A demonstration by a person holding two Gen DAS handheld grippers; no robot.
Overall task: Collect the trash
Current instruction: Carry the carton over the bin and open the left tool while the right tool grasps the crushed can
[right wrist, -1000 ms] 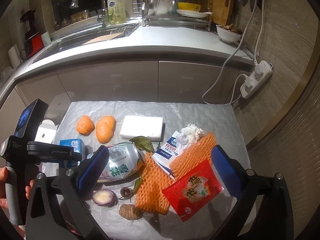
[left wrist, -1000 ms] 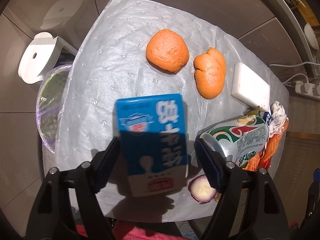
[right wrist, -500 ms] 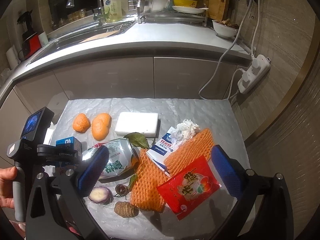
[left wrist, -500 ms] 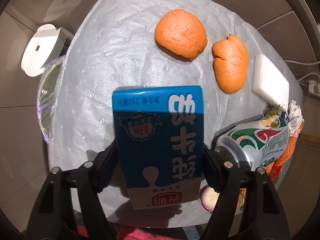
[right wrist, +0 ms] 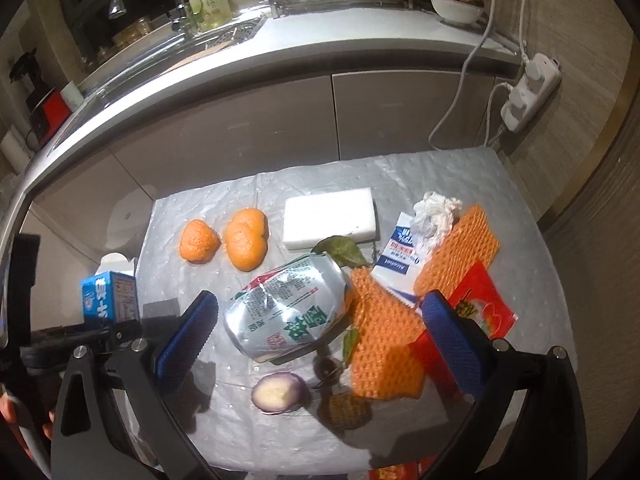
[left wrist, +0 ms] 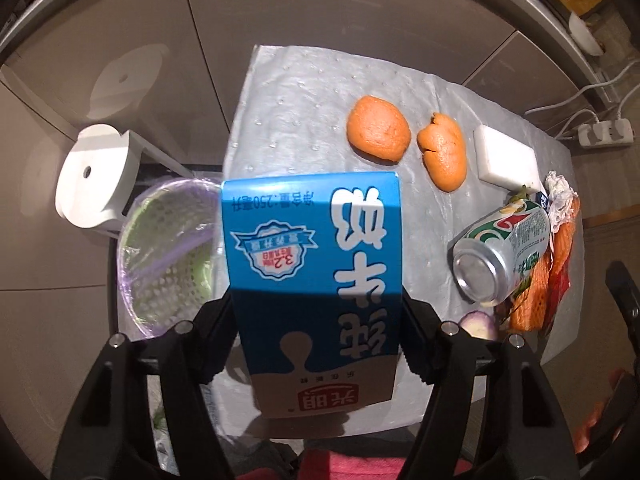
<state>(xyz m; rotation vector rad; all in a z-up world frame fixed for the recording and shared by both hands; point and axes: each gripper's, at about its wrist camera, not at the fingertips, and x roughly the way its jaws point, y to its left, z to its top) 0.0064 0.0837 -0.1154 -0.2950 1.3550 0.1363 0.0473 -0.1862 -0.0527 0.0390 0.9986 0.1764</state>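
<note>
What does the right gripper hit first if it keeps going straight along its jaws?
Most likely the crushed can, lying on its side between the open jaws of the right gripper; depth is unclear, so the purple onion slice might come first.

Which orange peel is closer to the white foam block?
The lumpier orange peel, right beside the white foam block. The rounder orange peel lies on its far side, nearer the table's left edge in the right wrist view.

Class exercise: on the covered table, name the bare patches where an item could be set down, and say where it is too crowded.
Bare sheet lies along the far edge behind the white block, and on the left side, before the two orange peels. It is crowded from the crushed can rightward: orange netting, red packet, crumpled tissue.
</note>
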